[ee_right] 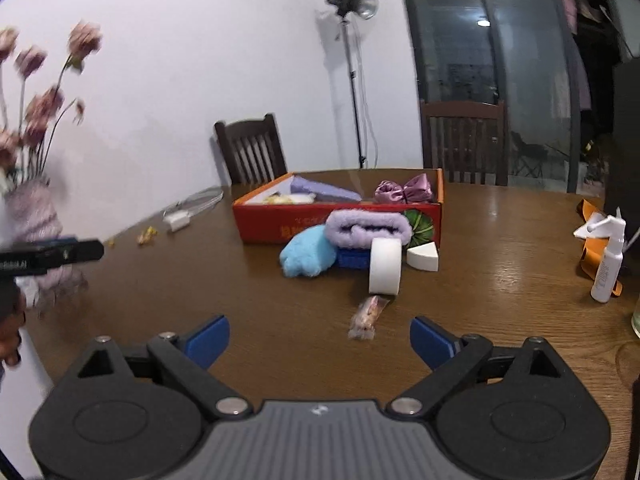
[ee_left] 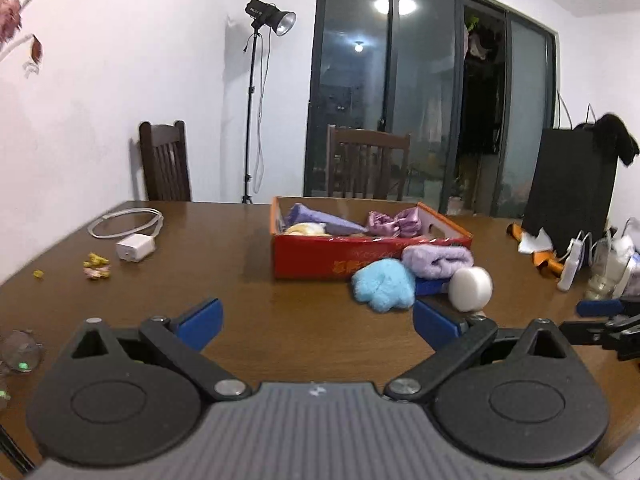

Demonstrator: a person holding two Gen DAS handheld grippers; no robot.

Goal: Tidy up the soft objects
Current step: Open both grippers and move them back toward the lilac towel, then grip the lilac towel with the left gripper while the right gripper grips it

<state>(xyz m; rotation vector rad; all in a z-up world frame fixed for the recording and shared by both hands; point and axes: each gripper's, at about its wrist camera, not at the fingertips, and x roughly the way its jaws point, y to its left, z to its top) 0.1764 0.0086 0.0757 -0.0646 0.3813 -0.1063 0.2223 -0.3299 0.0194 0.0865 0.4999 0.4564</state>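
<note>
On the brown worktop, just in front of the red box, sit one fluffy light-blue piece, one rolled lilac towel, one white round sponge standing on edge and one white wedge sponge. Inside the box lie one lavender cloth and one shiny pink bow. The left gripper and right gripper have their fingers spread wide, holding nothing.

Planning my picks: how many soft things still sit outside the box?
5: blue plush, lilac towel, blue sponge, white round sponge, white wedge, all before the box. More may be hidden.
</note>
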